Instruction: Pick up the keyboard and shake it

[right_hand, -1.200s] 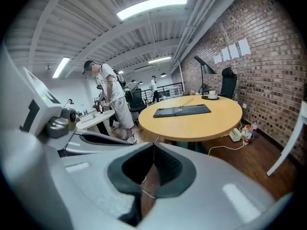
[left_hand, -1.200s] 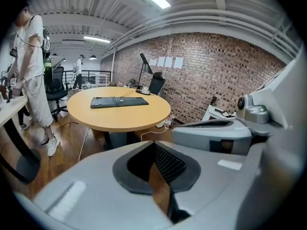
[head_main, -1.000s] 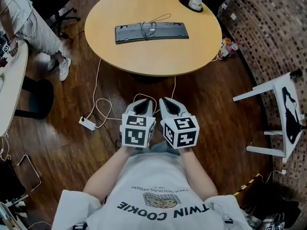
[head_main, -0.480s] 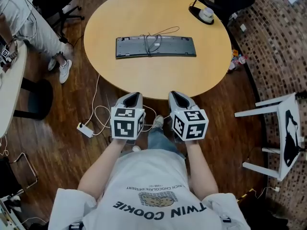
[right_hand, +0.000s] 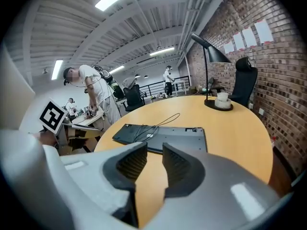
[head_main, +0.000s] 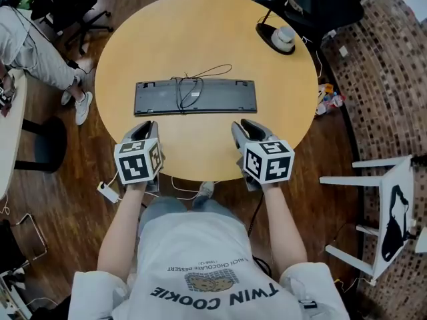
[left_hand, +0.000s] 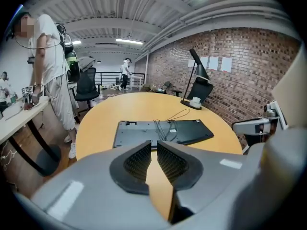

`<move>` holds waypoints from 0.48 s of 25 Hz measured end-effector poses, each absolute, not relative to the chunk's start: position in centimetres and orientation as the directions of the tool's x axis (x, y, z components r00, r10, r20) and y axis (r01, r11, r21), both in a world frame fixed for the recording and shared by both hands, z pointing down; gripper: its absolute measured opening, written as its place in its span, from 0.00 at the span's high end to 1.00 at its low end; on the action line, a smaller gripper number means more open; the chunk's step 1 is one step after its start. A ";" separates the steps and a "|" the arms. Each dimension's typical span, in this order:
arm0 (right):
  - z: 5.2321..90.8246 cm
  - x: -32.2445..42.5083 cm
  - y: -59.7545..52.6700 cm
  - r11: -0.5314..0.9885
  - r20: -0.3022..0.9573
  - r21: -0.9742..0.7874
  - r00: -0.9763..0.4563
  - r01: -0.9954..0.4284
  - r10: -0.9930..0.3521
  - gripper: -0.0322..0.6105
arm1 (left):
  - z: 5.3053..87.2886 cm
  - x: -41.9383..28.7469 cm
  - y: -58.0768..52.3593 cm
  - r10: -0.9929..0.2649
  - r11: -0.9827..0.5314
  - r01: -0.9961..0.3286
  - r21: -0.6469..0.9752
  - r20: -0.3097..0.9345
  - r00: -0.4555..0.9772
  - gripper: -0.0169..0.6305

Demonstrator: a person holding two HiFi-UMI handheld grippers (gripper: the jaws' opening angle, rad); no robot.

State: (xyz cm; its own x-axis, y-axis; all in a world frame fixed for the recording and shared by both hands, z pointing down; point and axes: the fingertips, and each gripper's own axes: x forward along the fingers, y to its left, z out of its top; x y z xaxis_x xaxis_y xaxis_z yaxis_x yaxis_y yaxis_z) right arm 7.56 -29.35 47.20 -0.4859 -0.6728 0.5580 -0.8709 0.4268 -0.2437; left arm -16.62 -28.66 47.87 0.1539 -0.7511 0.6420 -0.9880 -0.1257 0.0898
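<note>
The keyboard (head_main: 195,97) lies flat near the middle of the round counter (head_main: 200,39), long side across, with its cable (head_main: 190,85) looped loosely on top of it. It seems to lie face down, since no keys show. Nothing has lifted it yet.

The left tongs (head_main: 148,127) hover over the near edge of the counter, just short of the keyboard's left end. The right tongs (head_main: 241,127) hover likewise, near its right end. Neither touches it.

In the left gripper view, the left tongs (left_hand: 154,145) have just been opening and stand only a slit apart, with bare counter between them. In the right gripper view, the right tongs (right_hand: 154,147) have also just been opening, noticeably wider, and are empty too.

So the task is at its approach. Both tongs are lined up on the keyboard's two ends. What is left, as I judge it, is nearly everything: opening wide enough, gripping each end, lifting and shaking.
</note>
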 end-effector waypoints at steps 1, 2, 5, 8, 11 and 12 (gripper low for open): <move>47.4 8.3 -30.7 0.429 0.561 -0.245 -0.487 -0.870 -0.669 0.81 | 47.9 -17.0 -29.7 -0.750 -0.118 -0.990 0.076 0.647 0.139 0.89; 47.6 9.0 -31.9 0.428 0.565 -0.245 -0.487 -0.870 -0.665 0.79 | 48.1 -17.3 -30.7 -0.744 -0.116 -0.991 0.067 0.655 0.131 0.87; 48.3 10.7 -35.1 0.424 0.580 -0.256 -0.489 -0.869 -0.651 0.74 | 48.9 -18.2 -33.3 -0.709 -0.126 -0.989 0.074 0.691 0.142 0.78; 49.2 12.0 -37.9 0.405 0.602 -0.276 -0.485 -0.872 -0.634 0.68 | 49.9 -19.3 -35.6 -0.675 -0.125 -0.988 0.096 0.721 0.156 0.71; 50.6 13.1 -40.4 0.371 0.630 -0.300 -0.474 -0.879 -0.615 0.64 | 51.5 -20.5 -37.8 -0.651 -0.110 -0.988 0.111 0.743 0.156 0.65; 51.1 13.4 -41.3 0.359 0.638 -0.308 -0.471 -0.881 -0.609 0.62 | 52.1 -21.0 -38.6 -0.644 -0.102 -0.989 0.111 0.750 0.151 0.63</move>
State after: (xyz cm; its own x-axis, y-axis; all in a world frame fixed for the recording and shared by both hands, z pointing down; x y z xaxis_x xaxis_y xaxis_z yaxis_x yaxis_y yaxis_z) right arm 13.44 -41.27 51.06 -0.4706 -0.6093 0.6382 -0.8814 0.3585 -0.3076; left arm -20.99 -38.62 52.06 0.1510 -0.6441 0.7499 -0.9885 -0.1021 0.1114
